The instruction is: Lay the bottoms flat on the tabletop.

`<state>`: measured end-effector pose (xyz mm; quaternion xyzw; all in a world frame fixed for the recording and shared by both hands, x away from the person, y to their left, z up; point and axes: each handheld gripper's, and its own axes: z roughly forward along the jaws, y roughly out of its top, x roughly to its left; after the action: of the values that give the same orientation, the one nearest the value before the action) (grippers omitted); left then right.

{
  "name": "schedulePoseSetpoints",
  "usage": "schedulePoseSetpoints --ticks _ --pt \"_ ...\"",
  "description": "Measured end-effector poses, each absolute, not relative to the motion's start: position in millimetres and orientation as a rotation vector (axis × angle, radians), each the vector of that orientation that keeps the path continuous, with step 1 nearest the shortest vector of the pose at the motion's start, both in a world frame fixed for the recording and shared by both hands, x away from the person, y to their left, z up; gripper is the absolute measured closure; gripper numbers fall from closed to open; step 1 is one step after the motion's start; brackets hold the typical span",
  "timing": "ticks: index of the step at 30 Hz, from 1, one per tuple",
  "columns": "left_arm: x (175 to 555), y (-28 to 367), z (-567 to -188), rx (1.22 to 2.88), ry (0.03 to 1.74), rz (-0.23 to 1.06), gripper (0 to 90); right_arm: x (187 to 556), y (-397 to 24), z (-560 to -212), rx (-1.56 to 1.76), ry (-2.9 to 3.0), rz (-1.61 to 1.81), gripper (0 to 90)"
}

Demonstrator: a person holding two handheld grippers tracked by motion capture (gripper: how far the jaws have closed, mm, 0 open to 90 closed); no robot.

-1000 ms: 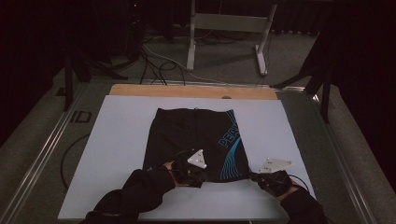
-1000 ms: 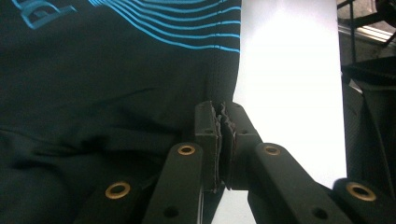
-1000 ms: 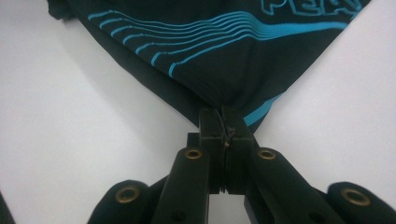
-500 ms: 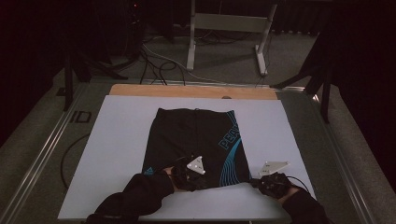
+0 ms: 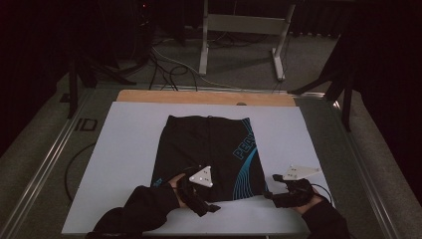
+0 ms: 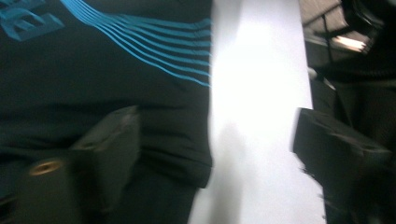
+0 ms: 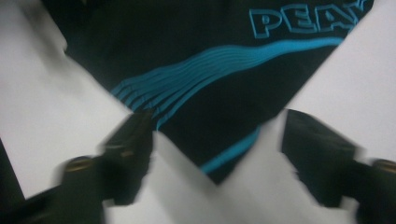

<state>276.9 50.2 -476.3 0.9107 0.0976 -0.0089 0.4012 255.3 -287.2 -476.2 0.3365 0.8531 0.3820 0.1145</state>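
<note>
Black shorts with blue stripes and lettering lie flat on the white sheet. My left gripper is at the shorts' near hem, open. In the left gripper view one jaw is over the black cloth and the other over the white sheet. My right gripper is just off the shorts' near right corner, also open. In the right gripper view that corner of the shorts points in between the jaws. Both gripper views are blurred.
A wooden strip runs along the table's far edge. Beyond it on the floor are cables and a pale metal stand. Metal rails border the table's left side. The sheet's bare margins flank the shorts.
My left gripper has slid a little towards me and to the left along the near hem. The right gripper has shifted only slightly. The shorts lie as before.
</note>
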Motion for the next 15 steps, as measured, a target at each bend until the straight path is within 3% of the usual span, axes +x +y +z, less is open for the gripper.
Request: schedulePoseSetpoints --ticks 1,3,15 --pt "278.2 53.0 -473.8 2.290 0.265 -0.010 10.5 256.7 -286.7 -475.3 0.976 2.507 1.142 14.2" --pt "281.2 58.2 -469.3 2.284 0.299 0.025 0.4 258.5 -284.5 -474.3 0.987 2.485 1.181 12.8" --pt "288.7 99.3 -458.0 2.165 0.391 0.089 0.2 273.3 -264.6 -472.1 0.922 2.328 1.330 9.6"
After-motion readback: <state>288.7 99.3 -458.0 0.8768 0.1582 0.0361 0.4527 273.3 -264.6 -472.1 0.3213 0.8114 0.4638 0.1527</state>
